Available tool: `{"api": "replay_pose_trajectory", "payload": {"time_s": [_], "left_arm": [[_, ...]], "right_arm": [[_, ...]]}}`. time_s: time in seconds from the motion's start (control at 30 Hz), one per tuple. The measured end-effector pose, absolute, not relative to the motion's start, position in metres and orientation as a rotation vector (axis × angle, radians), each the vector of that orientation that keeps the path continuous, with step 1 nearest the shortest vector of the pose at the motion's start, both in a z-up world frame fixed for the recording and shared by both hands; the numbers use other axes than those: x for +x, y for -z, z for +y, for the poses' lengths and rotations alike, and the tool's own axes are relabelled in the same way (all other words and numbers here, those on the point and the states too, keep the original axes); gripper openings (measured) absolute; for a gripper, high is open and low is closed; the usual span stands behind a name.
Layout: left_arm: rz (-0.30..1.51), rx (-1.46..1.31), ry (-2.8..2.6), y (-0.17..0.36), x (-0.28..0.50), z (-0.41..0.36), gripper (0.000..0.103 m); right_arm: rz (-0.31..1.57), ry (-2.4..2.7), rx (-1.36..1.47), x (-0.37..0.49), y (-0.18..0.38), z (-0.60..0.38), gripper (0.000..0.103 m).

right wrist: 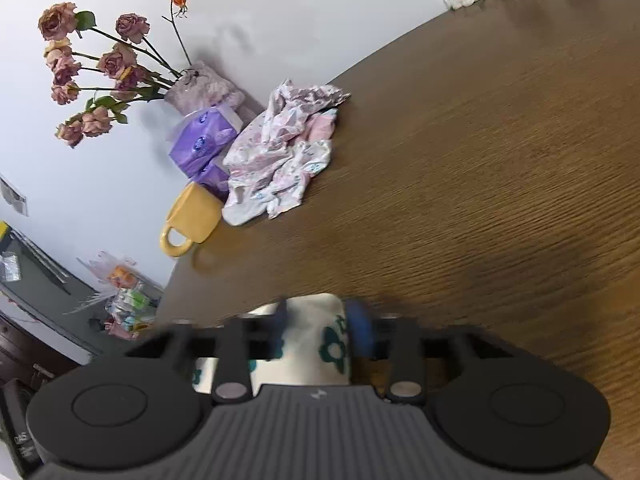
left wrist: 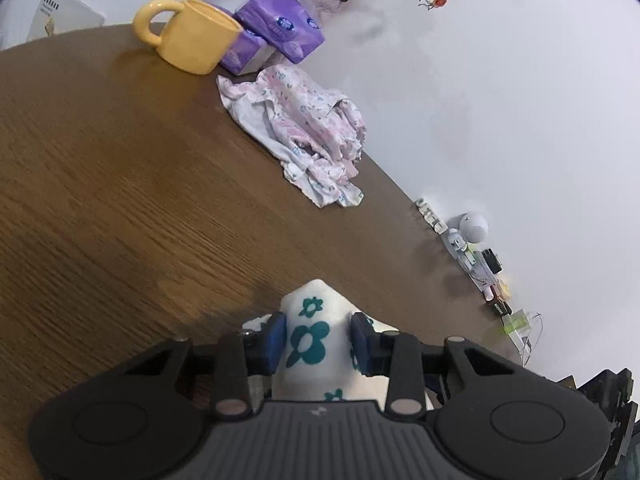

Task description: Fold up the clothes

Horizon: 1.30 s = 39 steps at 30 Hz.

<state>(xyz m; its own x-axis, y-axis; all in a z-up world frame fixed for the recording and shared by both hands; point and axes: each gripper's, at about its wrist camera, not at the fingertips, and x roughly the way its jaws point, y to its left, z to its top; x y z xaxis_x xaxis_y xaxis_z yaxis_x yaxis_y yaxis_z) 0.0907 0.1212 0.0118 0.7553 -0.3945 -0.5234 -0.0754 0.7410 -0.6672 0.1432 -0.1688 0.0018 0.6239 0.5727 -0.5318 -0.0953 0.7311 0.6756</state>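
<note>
Wood-grain bench fills both views, with a pale wall behind it. Low in the centre of the left wrist view, the left gripper pinches a peak of white cloth with teal flowers between its blue pads; low in the right wrist view, the right gripper, blurred, has its jaws close against a fold of the same cloth, apparently pinching it too. A second garment, a crumpled pink floral piece, lies in a heap near the bench's far edge, upper centre in the left view, just beside a yellow mug and purple tissue packs, with a vase of dried roses behind. Both fabrics look thin, light and limp: they should drape and crease freely, hold no shape of their own, and slip little on the wood. Hems and corners are the sensible places to take hold, since a pinch mid-panel only bunches the cloth. How far any folding stands cannot be judged from these views.
</note>
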Motion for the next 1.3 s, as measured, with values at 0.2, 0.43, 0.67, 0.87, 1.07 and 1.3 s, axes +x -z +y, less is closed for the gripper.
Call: {"api": "replay_pose_trajectory", "payload": {"time_s": [0.2, 0.43, 0.67, 0.87, 1.07, 1.3], "left_arm": [[0.704, -0.753, 0.145, -0.007, 0.097, 0.128, 0.057], [0.681, -0.783, 0.162, -0.012, 0.081, 0.134, 0.073], [0.68, -0.683, 0.251, -0.025, 0.038, 0.123, 0.072], [0.687, -0.652, 0.264, -0.018, 0.032, 0.112, 0.038], [0.681, -0.663, 0.259, -0.013, 0.026, 0.11, 0.068], [0.675, -0.651, 0.263, -0.014, 0.017, 0.107, 0.053]], "right_arm": [[0.809, -0.409, 0.682, 0.144, -0.001, -0.173, 0.035], [0.803, -0.4, 0.716, 0.146, 0.001, -0.177, 0.024], [0.762, -0.426, 0.627, 0.098, -0.015, -0.191, 0.042], [0.764, -0.44, 0.589, 0.084, -0.012, -0.184, 0.041], [0.741, -0.469, 0.537, 0.078, -0.01, -0.171, 0.019], [0.728, -0.463, 0.51, 0.073, -0.01, -0.169, 0.022]]}}
